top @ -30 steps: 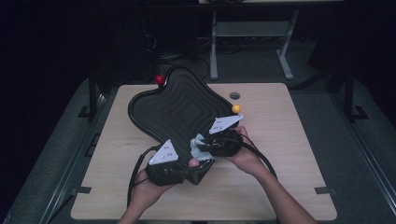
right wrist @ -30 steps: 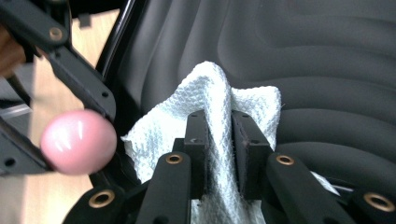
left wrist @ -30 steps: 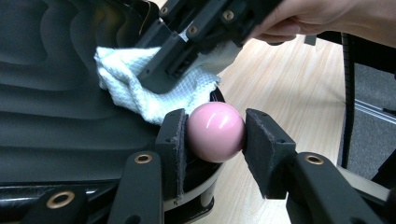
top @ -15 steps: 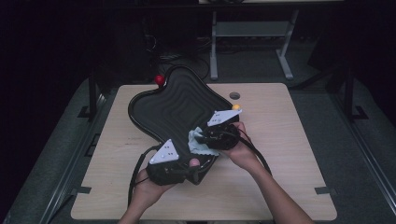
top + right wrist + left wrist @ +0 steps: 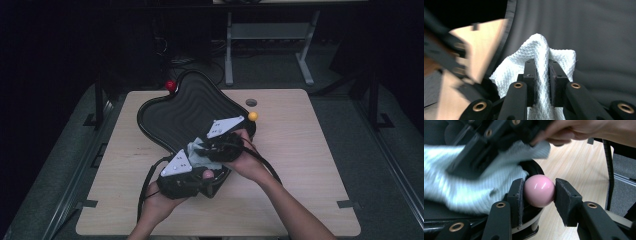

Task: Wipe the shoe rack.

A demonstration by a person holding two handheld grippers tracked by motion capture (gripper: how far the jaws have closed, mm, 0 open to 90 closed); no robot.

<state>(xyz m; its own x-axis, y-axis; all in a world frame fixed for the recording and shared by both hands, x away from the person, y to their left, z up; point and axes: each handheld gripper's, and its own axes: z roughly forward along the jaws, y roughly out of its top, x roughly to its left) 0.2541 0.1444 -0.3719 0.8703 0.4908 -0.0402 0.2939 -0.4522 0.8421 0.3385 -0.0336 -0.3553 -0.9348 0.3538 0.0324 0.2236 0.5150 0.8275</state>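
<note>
A black wavy-edged tray [image 5: 170, 112] lies on the wooden table. At its near rim my left gripper [image 5: 539, 193] is shut on a pink ball [image 5: 539, 190], pads pressing both sides. My right gripper [image 5: 541, 82] is shut on a white waffle cloth [image 5: 536, 57], which bunches up between and over its pads. In the high view the right gripper [image 5: 202, 147] sits just beyond the left gripper [image 5: 210, 172], with the cloth [image 5: 196, 152] between them over the tray. In the left gripper view the cloth [image 5: 474, 192] lies blurred beside the ball, under the right gripper.
A red ball [image 5: 171, 85] sits at the tray's far rim and a yellow ball [image 5: 253, 116] at its right rim. A round hole [image 5: 251, 102] marks the table top. Bare table [image 5: 310, 150] spreads to the right and left of the tray.
The right gripper with the cloth has moved left and toward the far side over the tray. The left gripper has stayed put with the pink ball.
</note>
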